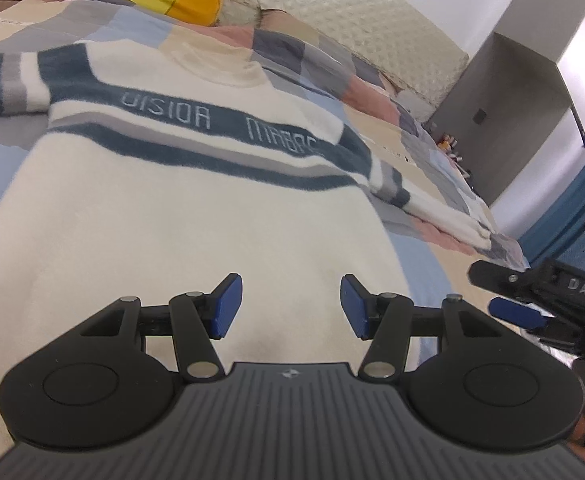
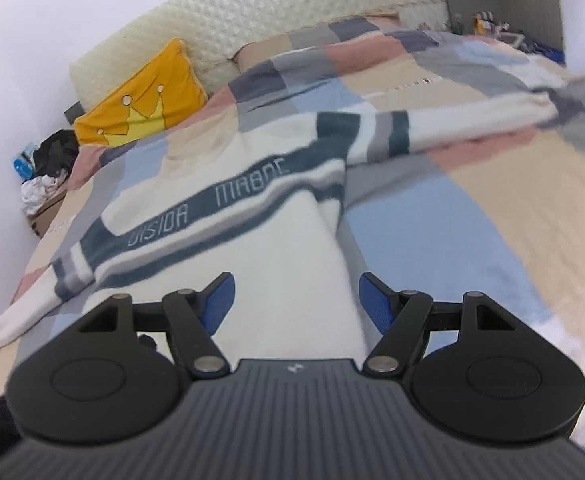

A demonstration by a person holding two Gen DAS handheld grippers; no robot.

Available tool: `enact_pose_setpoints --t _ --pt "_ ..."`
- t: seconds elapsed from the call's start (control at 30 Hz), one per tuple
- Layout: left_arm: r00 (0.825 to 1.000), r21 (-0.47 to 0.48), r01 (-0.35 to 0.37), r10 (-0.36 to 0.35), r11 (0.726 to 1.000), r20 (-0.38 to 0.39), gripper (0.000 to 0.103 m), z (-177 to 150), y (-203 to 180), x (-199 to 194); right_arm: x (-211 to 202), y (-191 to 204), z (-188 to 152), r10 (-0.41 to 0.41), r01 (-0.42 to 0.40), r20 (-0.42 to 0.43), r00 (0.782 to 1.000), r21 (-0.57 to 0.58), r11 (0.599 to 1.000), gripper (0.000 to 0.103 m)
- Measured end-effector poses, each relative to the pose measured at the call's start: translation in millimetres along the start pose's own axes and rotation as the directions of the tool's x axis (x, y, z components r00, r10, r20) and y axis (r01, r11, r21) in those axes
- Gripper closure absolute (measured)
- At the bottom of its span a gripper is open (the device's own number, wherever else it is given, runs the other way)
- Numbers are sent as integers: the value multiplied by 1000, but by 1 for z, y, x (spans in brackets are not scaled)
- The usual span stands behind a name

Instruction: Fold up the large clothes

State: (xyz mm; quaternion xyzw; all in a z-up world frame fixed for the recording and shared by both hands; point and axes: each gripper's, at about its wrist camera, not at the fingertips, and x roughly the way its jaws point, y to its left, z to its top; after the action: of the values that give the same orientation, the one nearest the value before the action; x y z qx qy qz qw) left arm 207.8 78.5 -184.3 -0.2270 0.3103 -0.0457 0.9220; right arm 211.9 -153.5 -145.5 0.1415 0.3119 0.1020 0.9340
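A cream sweater (image 1: 180, 216) with dark teal and grey stripes and lettering across the chest lies flat, front up, on a patchwork bed; both sleeves stretch out sideways. My left gripper (image 1: 291, 306) hovers over the sweater's lower body, open, with nothing between its blue pads. The right gripper (image 1: 504, 294) shows at the right edge of the left wrist view, beside the sweater's hem side. In the right wrist view the sweater (image 2: 252, 256) fills the middle, and my right gripper (image 2: 294, 304) stands open above its right side edge, holding nothing.
The patchwork blanket (image 2: 472, 208) covers the bed. A yellow crown pillow (image 2: 144, 100) leans on the quilted headboard (image 2: 292, 12). Clothes are piled (image 2: 48, 168) beyond the bed's far left corner. A grey cabinet (image 1: 504, 112) stands on the right side.
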Motion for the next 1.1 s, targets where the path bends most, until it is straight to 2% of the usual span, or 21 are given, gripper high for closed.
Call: enact_pose_setpoints --t 0.13,0.2,0.3,0.53,0.6,0.67,0.73,0.8,1.0,1.03,1.1 --pt "998 62 54 -54 997 -10 43 -10 -15 4 1 -17 -2 12 -17 46 999 97 995 32" --pt "995 87 96 -92 992 -43 43 -19 -28 8 -1 -29 -3 23 -36 81 996 162 986 32" --pt "988 119 140 -131 983 -83 43 -32 -45 18 -6 -42 -5 -3 -24 110 994 242 970 31" --pt "961 162 239 -208 957 -185 44 -55 -82 52 -3 -56 -5 -13 -21 113 994 293 956 30" --pt "960 191 232 -193 954 -201 44 -61 -90 63 -4 -62 -5 -14 -26 124 992 318 948 30" --pt "967 251 196 -144 948 -213 44 -66 -98 77 -8 -66 -5 -32 -17 143 989 332 943 30" --pt "969 330 168 -94 929 -229 44 -72 -105 91 -13 -70 -4 -59 -3 170 984 347 938 30" --pt "970 364 158 -76 918 -231 41 -78 -109 97 -16 -74 -4 -73 -1 191 979 363 932 30" --pt "976 472 115 -10 874 -220 40 -89 -115 103 -8 -80 -3 -62 -10 173 983 390 921 30" --pt "975 494 105 8 863 -220 41 -92 -116 105 -7 -81 -3 -60 -12 172 983 392 920 30" --pt "978 564 72 52 823 -201 42 -99 -125 107 -5 -81 -3 -56 -17 171 984 395 919 30"
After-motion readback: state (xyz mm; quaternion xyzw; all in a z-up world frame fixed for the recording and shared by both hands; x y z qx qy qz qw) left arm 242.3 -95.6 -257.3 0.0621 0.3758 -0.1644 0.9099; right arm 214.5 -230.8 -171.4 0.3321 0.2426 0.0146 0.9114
